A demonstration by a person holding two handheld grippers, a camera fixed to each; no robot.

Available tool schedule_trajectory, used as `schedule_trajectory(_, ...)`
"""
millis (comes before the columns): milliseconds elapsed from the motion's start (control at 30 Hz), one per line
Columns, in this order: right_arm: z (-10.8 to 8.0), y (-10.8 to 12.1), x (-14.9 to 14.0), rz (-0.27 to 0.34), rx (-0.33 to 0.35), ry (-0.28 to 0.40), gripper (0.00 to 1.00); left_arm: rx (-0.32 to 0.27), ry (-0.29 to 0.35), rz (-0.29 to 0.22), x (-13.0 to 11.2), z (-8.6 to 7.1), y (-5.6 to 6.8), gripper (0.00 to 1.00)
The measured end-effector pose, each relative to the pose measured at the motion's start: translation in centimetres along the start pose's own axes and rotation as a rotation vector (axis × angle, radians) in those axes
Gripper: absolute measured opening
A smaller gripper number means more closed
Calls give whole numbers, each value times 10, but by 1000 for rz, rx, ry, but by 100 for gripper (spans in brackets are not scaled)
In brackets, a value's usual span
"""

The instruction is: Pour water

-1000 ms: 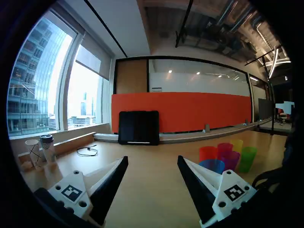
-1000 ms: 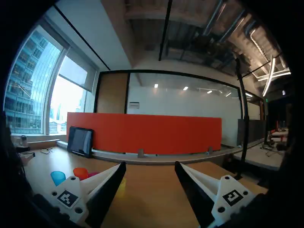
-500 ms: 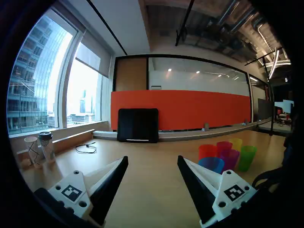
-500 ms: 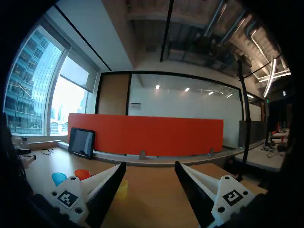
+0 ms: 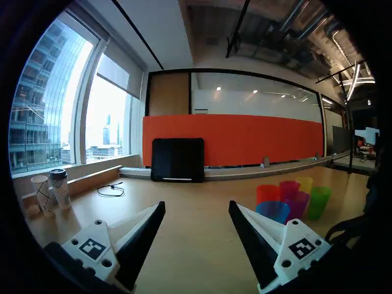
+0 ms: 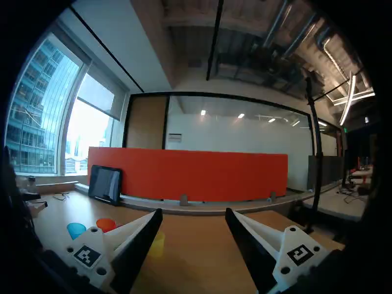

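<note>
Left gripper point(image 5: 196, 203) and right gripper point(image 6: 193, 210) both wide, empty, over light wooden table point(image 5: 196, 255).
Risk: coloured plastic cups point(image 5: 288, 202) stand bunched; wide fingers could topple neighbours.

Slight upward tilt of right hand-held gripper point(image 6: 193, 210)

Six translucent plastic cups point(image 5: 297, 206) — red, pink, yellow, green, purple, blue — upright, clustered close together on the wooden worktop point(image 5: 196, 235).

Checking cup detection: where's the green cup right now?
Left gripper view, right side: the green cup stands on the table, just right of the purple cup, near the yellow cup.
</note>
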State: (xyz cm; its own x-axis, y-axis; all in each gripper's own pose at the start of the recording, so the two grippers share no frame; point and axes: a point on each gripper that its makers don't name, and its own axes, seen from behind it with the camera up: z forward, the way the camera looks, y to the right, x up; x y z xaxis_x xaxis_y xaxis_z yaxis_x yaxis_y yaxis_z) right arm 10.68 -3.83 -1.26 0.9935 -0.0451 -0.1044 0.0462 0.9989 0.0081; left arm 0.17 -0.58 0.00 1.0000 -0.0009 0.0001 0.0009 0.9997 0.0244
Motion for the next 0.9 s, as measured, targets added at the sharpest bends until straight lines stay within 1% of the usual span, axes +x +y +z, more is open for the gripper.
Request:
schedule_trajectory(300,2,2,-5,-3,11,-4,99,0,0,0,0,0,0,96)
schedule_trajectory(500,7,5,-19,2,17,-16,99,1,0,0,0,0,-1,96)
schedule_trajectory(667,12,8,-31,32,23,-9,99,0,0,0,0,0,0,96)
schedule_trajectory(767,15,10,-41,50,26,-20,99,0,0,1,0,0,0,96)
schedule_trajectory(900,19,13,-53,48,16,-31,99,1,0,0,0,0,-1,96)
